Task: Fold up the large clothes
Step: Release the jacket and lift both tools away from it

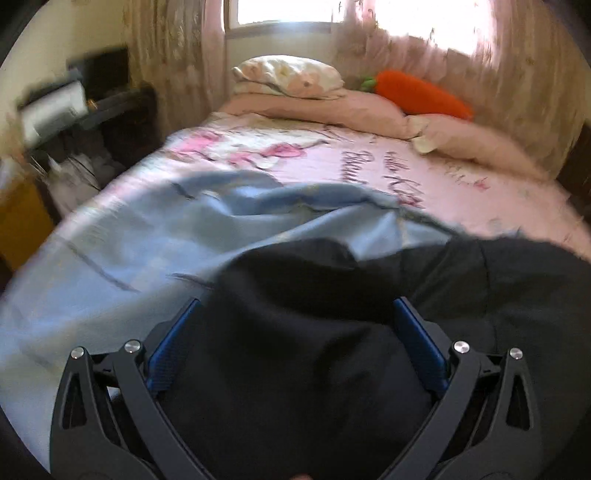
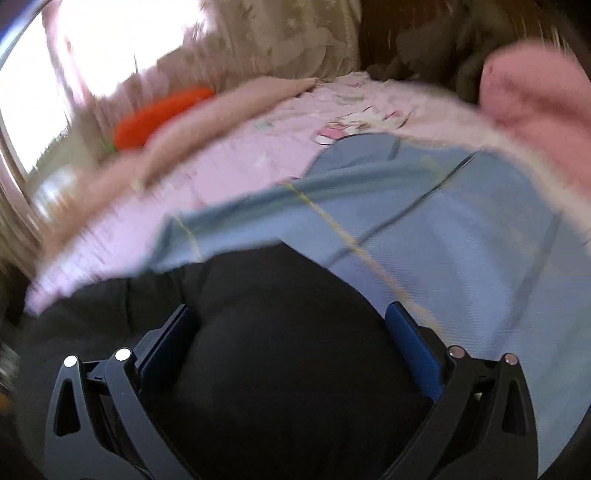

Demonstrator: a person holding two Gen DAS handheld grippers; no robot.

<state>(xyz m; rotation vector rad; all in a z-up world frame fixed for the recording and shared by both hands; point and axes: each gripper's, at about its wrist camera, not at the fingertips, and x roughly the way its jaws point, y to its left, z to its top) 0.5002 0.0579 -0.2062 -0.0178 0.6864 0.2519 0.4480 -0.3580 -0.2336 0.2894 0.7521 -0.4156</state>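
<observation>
The black garment (image 1: pixel 303 350) lies bunched at the bed's near edge, over a blue sheet (image 1: pixel 129 251); its long axis cannot be told; matte, soft folds; left gripper (image 1: pixel 293 314) and right gripper (image 2: pixel 291 321) both spread wide, dark cloth filling each gap.

Daylit room, light pouring in through the window (image 1: pixel 291 14) behind the curtains (image 1: pixel 517 85); panes blown out to pure white in both views, with hazy glare bleeding onto the fabric. Bedspread (image 1: pixel 332 155) evenly bright, soft shadows only. Black garment (image 1: pixel 303 350) underexposed, nearly no fold detail. Left view: motion smear along the left side, centre fairly sharp. Right view: heavy motion blur throughout, the orange pillow (image 2: pixel 159 114) streaked. Strong fisheye curvature, dark vignette corners.
</observation>
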